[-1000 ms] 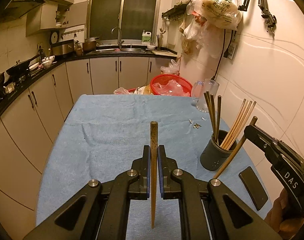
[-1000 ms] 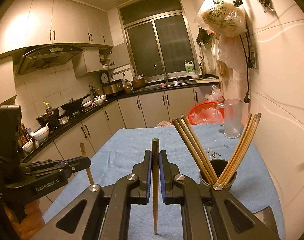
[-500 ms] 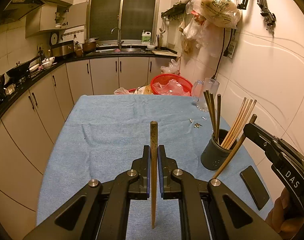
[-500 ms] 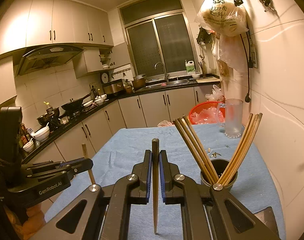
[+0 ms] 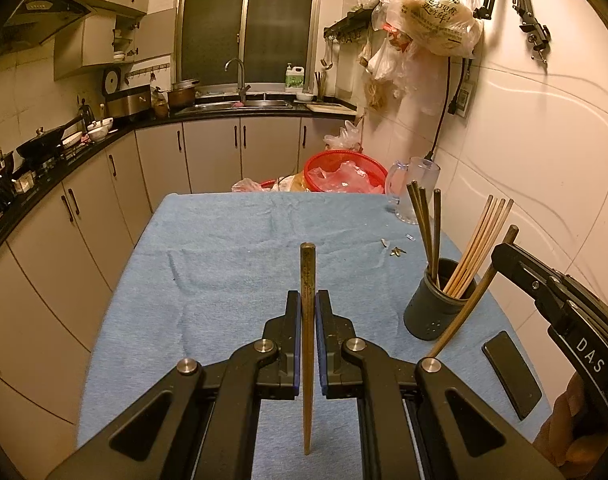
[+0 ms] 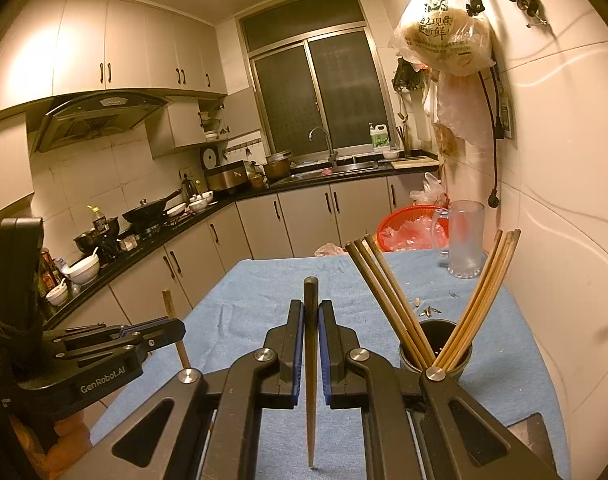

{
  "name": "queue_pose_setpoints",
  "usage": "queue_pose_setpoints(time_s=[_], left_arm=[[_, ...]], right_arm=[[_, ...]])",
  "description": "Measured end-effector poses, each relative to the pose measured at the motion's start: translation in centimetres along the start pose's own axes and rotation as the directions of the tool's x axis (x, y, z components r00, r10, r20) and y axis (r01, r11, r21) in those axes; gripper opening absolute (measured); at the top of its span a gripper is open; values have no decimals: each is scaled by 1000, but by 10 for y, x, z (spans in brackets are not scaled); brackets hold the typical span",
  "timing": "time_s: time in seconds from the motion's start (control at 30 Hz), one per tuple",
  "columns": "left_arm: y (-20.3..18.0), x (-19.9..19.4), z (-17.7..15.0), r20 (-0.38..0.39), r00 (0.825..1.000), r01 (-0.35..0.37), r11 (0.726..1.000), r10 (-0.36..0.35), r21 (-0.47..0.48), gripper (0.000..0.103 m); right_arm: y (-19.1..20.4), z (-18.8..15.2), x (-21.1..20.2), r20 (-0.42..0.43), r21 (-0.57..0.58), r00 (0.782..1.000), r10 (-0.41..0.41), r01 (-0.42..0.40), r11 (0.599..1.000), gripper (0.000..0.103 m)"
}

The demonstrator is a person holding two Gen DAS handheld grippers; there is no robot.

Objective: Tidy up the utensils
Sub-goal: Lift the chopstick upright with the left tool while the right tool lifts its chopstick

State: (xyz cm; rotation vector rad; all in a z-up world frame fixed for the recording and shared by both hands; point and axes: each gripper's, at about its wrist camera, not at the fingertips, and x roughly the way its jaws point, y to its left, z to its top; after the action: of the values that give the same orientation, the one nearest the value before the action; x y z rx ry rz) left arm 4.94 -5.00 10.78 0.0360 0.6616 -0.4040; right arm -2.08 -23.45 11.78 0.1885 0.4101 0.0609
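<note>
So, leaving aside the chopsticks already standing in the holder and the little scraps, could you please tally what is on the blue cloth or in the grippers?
Held chopsticks: 2, left chopstick in the left gripper, right chopstick in the right gripper
Dark holder: 1
Glass mug: 1
Phone: 1
Total: 5

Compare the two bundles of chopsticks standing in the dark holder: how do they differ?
The dark chopsticks lean left in the holder; the pale chopsticks lean right. The dark bundle is deep brown, the pale bundle light tan. Both stand upright together in one holder, tips down.
</note>
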Motion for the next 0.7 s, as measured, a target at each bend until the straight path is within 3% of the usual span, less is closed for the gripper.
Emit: queue_pose_setpoints(time_s=[0.7], left_arm=[[-1, -11, 0, 21, 1000, -13, 1000, 13, 2, 7]], right_arm=[[3, 2, -12, 24, -2, 1000, 6, -6, 1000, 8]])
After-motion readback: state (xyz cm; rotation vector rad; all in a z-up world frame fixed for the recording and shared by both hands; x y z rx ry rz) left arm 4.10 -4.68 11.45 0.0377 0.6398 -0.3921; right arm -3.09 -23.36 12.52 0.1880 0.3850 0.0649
